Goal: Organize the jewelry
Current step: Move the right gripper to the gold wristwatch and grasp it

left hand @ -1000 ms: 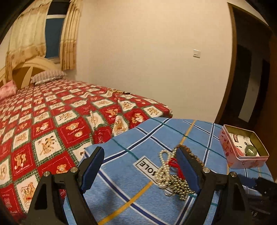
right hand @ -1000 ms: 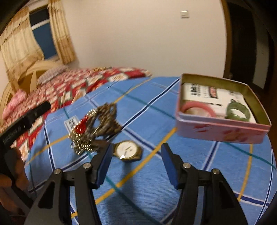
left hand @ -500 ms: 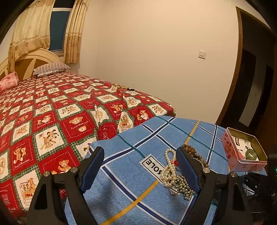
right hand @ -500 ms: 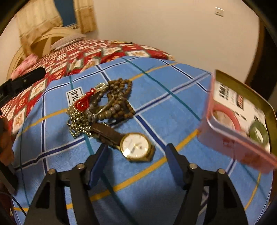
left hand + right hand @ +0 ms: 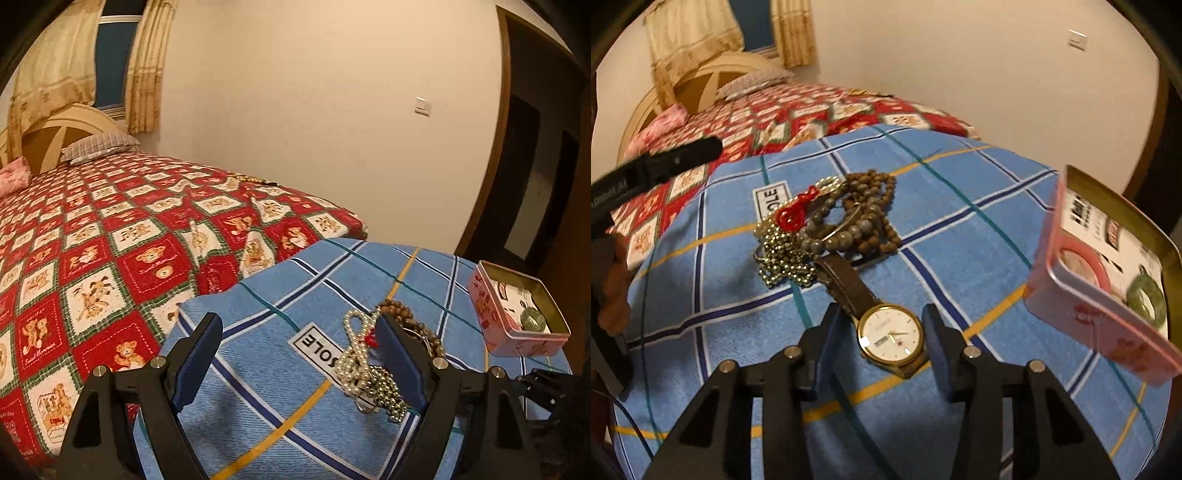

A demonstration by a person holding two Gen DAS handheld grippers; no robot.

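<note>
Right gripper (image 5: 877, 341) jaws just closing around the watch (image 5: 892, 338), not pinching yet, and its strap could drag the beads (image 5: 849, 218) beyond along.

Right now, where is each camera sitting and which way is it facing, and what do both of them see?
Left wrist: on the left gripper, tilted down across the blue plaid cloth toward the bed and wall; its own wide-open fingers show, nothing between them.
Right wrist: on the right gripper, pitched steeply down at the watch; its jaws, just closing, flank the watch face without visibly touching it. The person's left hand shows at the picture's left edge.
Shared: the pile of beads and chains, the pink tin, cloth, bed.
</note>
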